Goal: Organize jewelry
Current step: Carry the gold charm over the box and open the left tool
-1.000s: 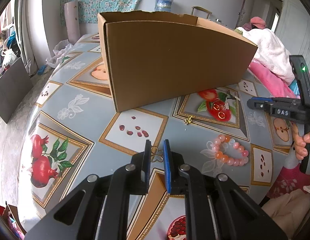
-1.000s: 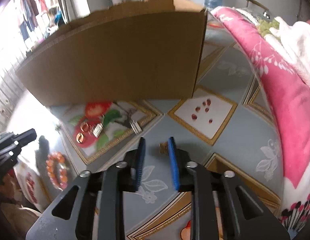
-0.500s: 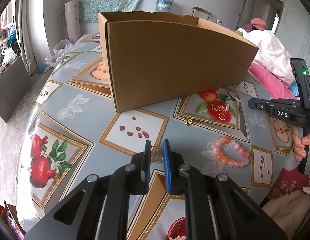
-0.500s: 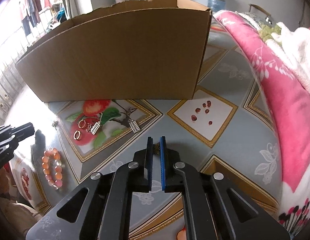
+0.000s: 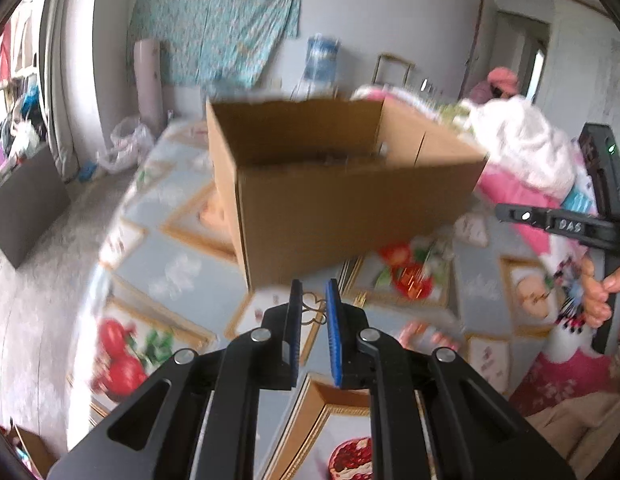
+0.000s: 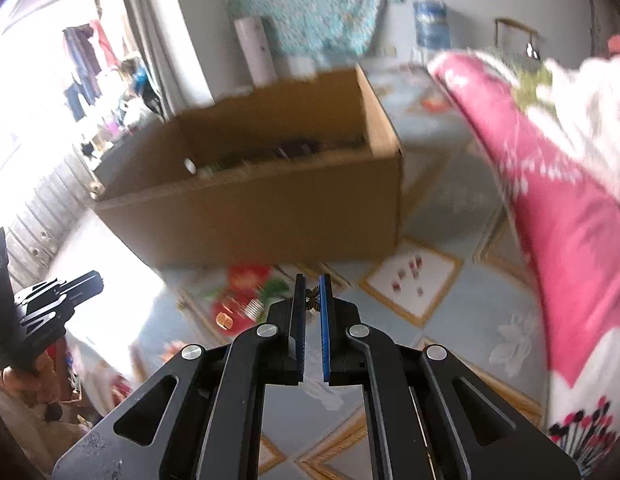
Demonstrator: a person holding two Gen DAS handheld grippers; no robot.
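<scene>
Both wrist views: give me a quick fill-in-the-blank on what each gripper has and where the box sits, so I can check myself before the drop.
1. The left gripper is shut on a thin ____ clover-shaped charm.
2. The right gripper pinches a small ____-shaped charm.
3. The cardboard box ahead of both grippers has its top ____.
4. The box stands on a table whose cloth is printed with ____.

Missing words: wire; butterfly; open; fruit

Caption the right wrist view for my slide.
Right tongs pinch a small butterfly charm, raised toward the open cardboard box on the patterned tablecloth.
</scene>
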